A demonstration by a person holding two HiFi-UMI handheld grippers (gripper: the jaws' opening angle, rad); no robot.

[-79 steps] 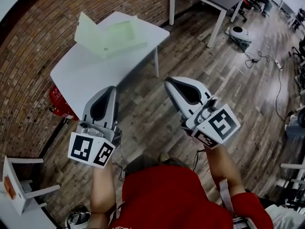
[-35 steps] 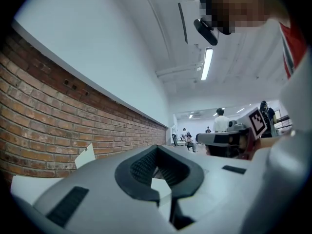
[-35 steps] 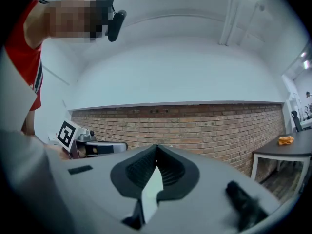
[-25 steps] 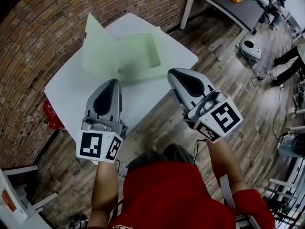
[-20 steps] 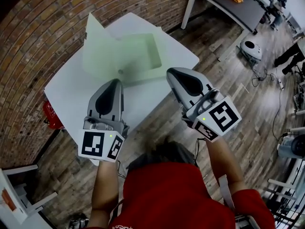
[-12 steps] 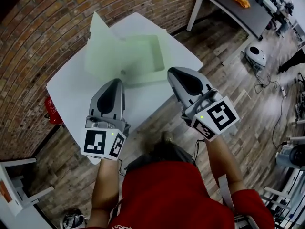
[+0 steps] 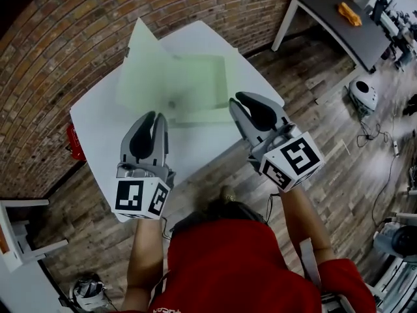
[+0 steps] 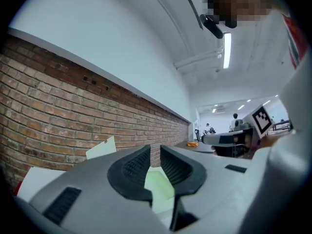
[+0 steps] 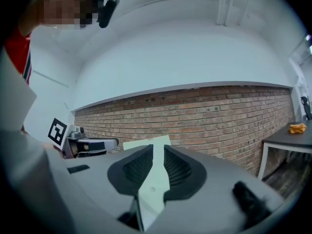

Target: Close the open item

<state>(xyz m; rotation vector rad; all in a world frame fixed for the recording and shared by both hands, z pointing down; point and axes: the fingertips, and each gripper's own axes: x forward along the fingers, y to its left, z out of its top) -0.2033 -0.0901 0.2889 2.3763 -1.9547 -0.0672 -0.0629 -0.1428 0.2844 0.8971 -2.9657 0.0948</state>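
Observation:
A pale green box (image 7: pixel 195 87) lies open on the white table (image 7: pixel 104 119), its lid (image 7: pixel 142 64) standing up on the left side. Both grippers hang in the air on my side of the box, over the table's near edge. My left gripper (image 7: pixel 153 119) has its jaws opening to a narrow gap, with nothing between them. The right gripper (image 7: pixel 237 100) is also opening slightly and is empty. In the left gripper view (image 8: pixel 155 152) the green box (image 8: pixel 158 189) shows through the gap. In the right gripper view (image 9: pixel 157 152) the lid (image 9: pixel 155 179) shows the same way.
A brick wall (image 7: pixel 78 18) runs behind the table. A dark table (image 7: pixel 339 25) with an orange thing (image 7: pixel 350 13) stands at the back right. A red object (image 7: pixel 73 142) sits on the floor at the left. A round white device (image 7: pixel 363 95) and cables lie on the wooden floor.
Both grippers have come closer to the table and now hang over its near edge. Each pair of jaws has parted from shut to a narrow gap.

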